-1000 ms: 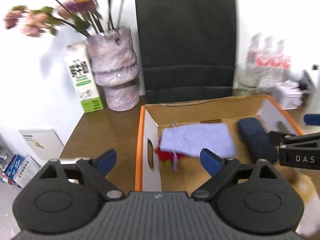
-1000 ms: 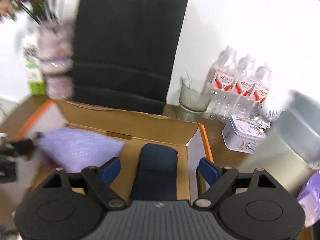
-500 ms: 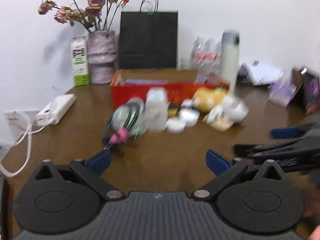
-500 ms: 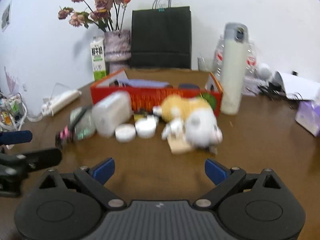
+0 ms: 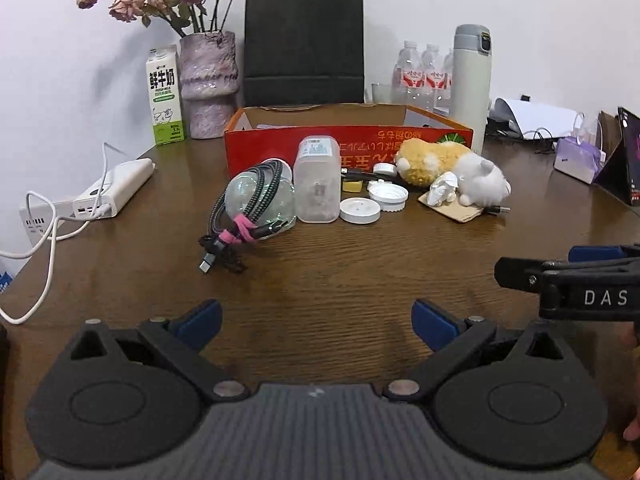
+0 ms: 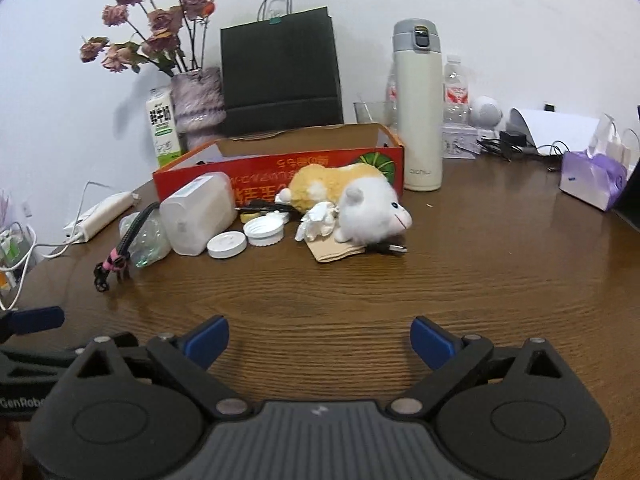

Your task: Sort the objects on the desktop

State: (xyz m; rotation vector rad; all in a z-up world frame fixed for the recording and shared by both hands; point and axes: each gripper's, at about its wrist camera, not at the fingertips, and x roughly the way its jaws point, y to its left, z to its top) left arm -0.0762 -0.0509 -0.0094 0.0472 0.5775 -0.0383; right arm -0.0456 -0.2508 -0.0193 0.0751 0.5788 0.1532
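The clutter we are to sort lies in a heap on the tabletop (image 5: 320,280) just before the red box (image 5: 348,148): a cable (image 5: 240,216) bound with a pink tie draped over a clear globe (image 5: 260,200), a plastic jar (image 5: 318,182) on its side, two white lids (image 5: 360,210), a crumpled tissue (image 5: 442,192) on brown paper, and a plush cat (image 5: 452,168). From our left claw (image 5: 316,320) the heap sits at twelve o'clock, well apart; from our right claw (image 6: 320,340) it spreads from ten to twelve o'clock. Both claws hang wide and hold nothing. We judge that we stand between picks, choosing the next piece. The cable is nearest the left claw; taking it calls for a reach forward, straddling the tie, then pinching. The globe beneath may roll.
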